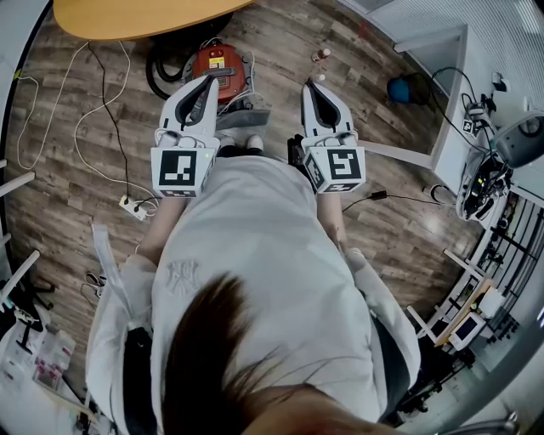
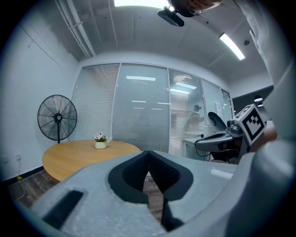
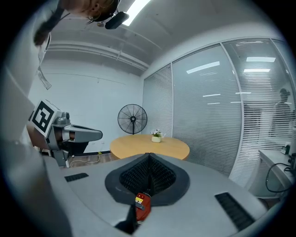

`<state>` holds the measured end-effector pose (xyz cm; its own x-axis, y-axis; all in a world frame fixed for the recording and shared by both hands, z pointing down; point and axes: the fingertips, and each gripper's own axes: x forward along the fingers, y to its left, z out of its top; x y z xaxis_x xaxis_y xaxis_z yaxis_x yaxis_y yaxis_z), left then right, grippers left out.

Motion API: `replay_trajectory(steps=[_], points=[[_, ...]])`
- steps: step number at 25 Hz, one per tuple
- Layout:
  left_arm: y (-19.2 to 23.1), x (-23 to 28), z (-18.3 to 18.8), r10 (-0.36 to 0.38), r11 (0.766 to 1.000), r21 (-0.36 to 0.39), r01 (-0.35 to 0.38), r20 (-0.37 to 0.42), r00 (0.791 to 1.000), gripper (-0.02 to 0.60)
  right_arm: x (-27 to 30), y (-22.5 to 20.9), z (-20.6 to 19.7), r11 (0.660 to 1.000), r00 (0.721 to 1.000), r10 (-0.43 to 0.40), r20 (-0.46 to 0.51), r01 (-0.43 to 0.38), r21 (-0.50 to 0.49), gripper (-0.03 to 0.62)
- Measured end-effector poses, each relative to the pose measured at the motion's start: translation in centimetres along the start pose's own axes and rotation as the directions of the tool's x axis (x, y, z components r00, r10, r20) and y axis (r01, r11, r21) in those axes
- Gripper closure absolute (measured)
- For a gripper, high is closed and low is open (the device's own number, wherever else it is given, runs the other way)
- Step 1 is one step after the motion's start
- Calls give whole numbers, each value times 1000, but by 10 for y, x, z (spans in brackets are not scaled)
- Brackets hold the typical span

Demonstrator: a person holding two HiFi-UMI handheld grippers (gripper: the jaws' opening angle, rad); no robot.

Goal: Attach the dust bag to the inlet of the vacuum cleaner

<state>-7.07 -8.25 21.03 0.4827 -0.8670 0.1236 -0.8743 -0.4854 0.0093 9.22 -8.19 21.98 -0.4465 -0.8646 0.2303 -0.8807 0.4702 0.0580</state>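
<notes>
A red canister vacuum cleaner (image 1: 219, 68) with a black hose sits on the wood floor just ahead of my feet, beside the round table. In the right gripper view, a sliver of it (image 3: 142, 203) shows low between the jaws. My left gripper (image 1: 209, 81) hangs over the vacuum, shut and empty. My right gripper (image 1: 311, 85) is held level beside it to the right, also shut with nothing in it. Both point forward across the room (image 2: 148, 152) (image 3: 149, 155). I cannot pick out a dust bag in any view.
A round wooden table (image 1: 144, 13) with a small flower pot (image 2: 100, 144) stands beyond the vacuum. A pedestal fan (image 3: 132, 118) stands by the glass wall. A power strip (image 1: 132, 206) and white cables lie on the floor at left. A white desk (image 1: 442, 76) is at right.
</notes>
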Motion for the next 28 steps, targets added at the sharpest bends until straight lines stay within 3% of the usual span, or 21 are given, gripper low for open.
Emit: replay_trajectory(steps=[28], points=[[-5,6,2,-5,1000,-1,5,2,1000,565,0,-7,-1,1000,1000,2,-1,-2,4,592]])
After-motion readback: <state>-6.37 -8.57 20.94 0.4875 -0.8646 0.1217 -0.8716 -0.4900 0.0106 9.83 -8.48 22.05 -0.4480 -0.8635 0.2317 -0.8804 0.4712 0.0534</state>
